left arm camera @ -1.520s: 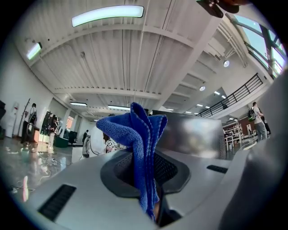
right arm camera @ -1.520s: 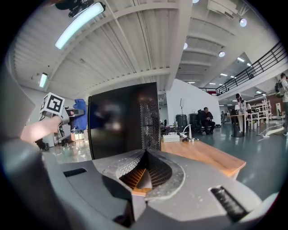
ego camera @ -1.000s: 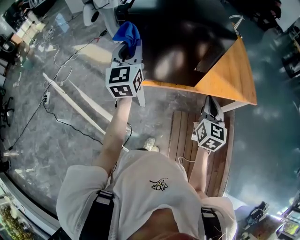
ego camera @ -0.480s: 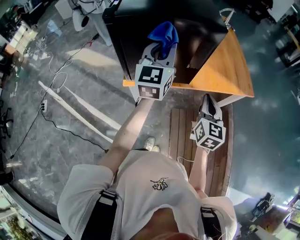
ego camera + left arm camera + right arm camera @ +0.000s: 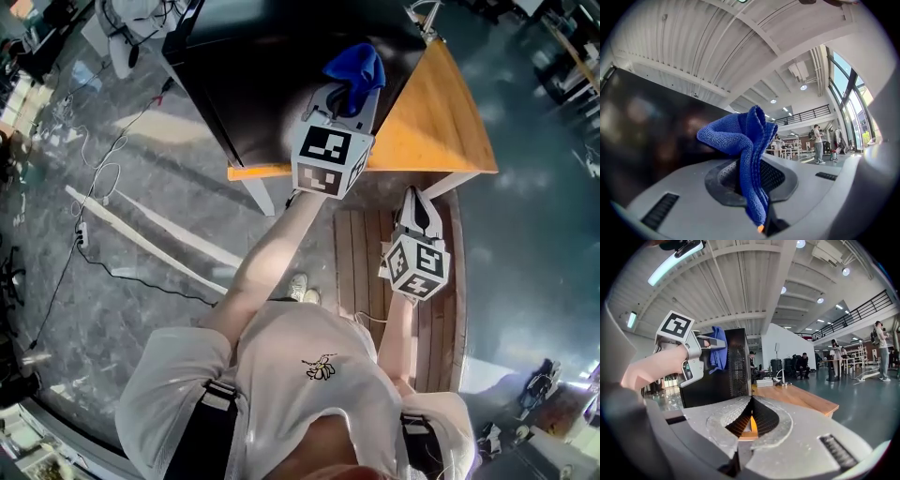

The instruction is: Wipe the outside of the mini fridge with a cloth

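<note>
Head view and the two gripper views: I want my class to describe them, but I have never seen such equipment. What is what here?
There is no robot here: a person holds a hand tool with two jaws in each hand. The head view comes from a camera on the person's head, looking down. Each gripper view comes from a camera riding on that tool, looking along its jaws. The left gripper is shut on a blue cloth, raised beside a black mini fridge, which stands on a wooden table. The right gripper hangs lower, jaws together, holding nothing.
</note>
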The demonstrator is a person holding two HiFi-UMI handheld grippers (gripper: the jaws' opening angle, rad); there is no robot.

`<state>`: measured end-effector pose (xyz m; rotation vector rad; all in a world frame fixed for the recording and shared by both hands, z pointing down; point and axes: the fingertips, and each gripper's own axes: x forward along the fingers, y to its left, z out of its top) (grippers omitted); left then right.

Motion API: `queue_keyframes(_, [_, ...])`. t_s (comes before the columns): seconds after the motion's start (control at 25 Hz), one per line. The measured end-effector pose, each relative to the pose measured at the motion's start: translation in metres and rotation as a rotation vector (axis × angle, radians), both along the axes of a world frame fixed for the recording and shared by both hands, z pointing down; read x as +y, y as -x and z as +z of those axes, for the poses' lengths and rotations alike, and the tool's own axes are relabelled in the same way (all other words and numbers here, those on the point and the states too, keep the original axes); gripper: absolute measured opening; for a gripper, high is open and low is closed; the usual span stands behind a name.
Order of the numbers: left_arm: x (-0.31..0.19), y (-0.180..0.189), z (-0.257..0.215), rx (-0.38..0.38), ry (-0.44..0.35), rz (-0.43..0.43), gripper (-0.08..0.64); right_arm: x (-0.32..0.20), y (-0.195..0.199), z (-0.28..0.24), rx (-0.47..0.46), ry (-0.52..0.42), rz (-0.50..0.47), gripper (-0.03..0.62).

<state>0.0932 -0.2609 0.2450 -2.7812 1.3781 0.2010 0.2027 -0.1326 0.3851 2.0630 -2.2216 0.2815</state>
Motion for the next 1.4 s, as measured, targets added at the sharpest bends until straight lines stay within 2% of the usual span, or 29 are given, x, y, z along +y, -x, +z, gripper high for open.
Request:
queue_keyframes(0.32, [-0.010, -0.060, 0.004, -0.022, 0.016, 0.131, 0.055, -0.004, -0.020, 0.004, 0.002, 0.012, 0.060, 0.009])
queue_keyframes(0.52, [-0.014, -0.087, 0.005, -0.027, 0.026, 0.183, 0.055, -0.002, -0.030, 0.002, 0.008, 0.013, 0.088, 0.009])
queue_keyframes(0.76, [-0.004, -0.092, 0.002, -0.005, 0.029, 0.207, 0.055, 0.003, -0.035, 0.004, 0.010, 0.022, 0.097, 0.009])
queue_keyframes(0.92, [0.017, -0.064, -0.009, 0.041, 0.006, 0.199, 0.055, 0.001, -0.028, 0.005, 0.007, 0.029, 0.069, 0.009])
queue_keyframes(1.08, [0.040, -0.002, -0.012, 0.087, -0.019, 0.161, 0.055, -0.006, -0.010, 0.007, 0.005, 0.028, 0.017, 0.009])
queue_keyframes(1.24, [0.050, 0.084, -0.003, 0.094, -0.026, 0.019, 0.055, -0.015, 0.013, 0.009, 0.010, 0.024, -0.044, 0.009])
queue_keyframes(1.4, [0.056, 0.163, 0.010, 0.061, -0.021, -0.138, 0.055, -0.018, 0.031, 0.006, 0.013, 0.018, -0.091, 0.009])
